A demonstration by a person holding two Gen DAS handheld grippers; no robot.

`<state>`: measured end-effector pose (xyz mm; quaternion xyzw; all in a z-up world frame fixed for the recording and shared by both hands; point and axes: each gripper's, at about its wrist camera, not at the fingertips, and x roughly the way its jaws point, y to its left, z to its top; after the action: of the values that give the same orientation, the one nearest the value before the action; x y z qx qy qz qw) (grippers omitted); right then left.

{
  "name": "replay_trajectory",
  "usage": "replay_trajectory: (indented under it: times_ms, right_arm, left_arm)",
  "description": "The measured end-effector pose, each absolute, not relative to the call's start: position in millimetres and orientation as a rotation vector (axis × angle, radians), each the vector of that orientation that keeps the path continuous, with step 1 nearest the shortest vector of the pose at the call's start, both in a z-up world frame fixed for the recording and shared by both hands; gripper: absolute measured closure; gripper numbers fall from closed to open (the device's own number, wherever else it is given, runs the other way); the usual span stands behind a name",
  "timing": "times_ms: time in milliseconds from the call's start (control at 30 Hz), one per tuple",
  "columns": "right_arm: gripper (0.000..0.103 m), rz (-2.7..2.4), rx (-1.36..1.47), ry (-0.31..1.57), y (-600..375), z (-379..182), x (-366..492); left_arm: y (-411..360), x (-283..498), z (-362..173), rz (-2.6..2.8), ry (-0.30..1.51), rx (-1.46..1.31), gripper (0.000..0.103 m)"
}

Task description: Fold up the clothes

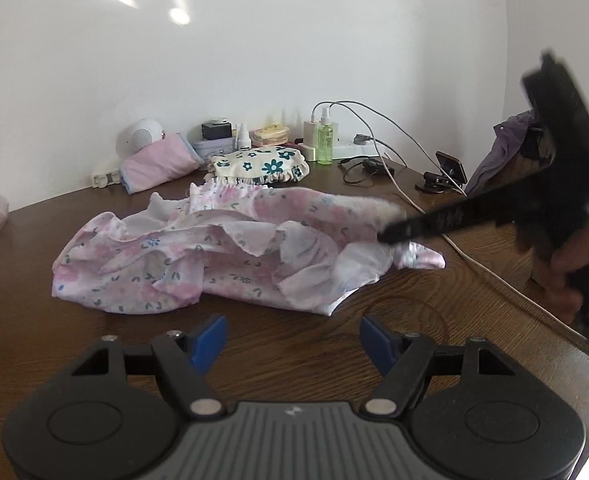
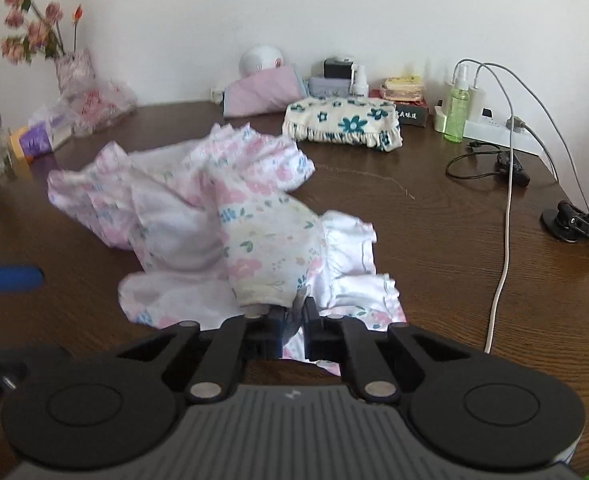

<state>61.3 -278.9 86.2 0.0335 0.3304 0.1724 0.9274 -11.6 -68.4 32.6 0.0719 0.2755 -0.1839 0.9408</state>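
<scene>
A crumpled pink-and-white floral garment lies spread across the brown wooden table. My left gripper hovers just short of its near edge, open, with nothing between the blue pads. My right gripper, blurred and held by a hand, reaches in from the right onto the garment's right end. In the right wrist view the garment bunches up directly ahead, and the right gripper is shut on a fold of its near edge. A blue pad of the left gripper shows at the left edge.
A white cable runs down the table's right side from a power strip. Along the back wall stand a floral pouch, a pink pouch, a green spray bottle and small boxes. A phone holder sits far right, flowers far left.
</scene>
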Motion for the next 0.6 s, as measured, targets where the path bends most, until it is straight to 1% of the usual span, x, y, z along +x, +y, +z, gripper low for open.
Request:
replay_trajectory:
  times_ms: [100,200,333,467,500,533,567,600]
  right_arm:
    - [0.098,0.484,0.22,0.576,-283,148,33]
    - [0.098,0.578,0.247,0.486,-276,199,-1]
    - [0.098,0.641,0.326,0.47,-271,229,-22]
    - [0.098,0.658,0.387,0.465,-267,244,-23]
    - [0.098,0.676,0.392,0.468,-263,245,-23]
    - [0.098,0.694,0.396,0.472,-259,246,-23]
    - [0.098,0.705,0.382,0.47,-251,247,-24]
    - [0.098,0.714,0.365,0.468,-244,248,-26]
  left_arm:
    - [-81,-21,31,-0.359,0.487,0.167,0.03]
    - [-87,-27,32,-0.373,0.432,0.115,0.03]
    - [-85,-48,49,-0.406,0.363,0.042,0.031]
    - [-65,-93,75,-0.691,0.324,-0.055,0.029]
    - [-62,-102,81,-0.726,0.302,-0.086,0.022]
    - [-61,-109,85,-0.718,0.269,-0.111,0.012]
    - [-63,-112,89,-0.685,0.236,-0.119,0.011]
    - [-66,-114,91,-0.647,0.21,-0.112,0.012]
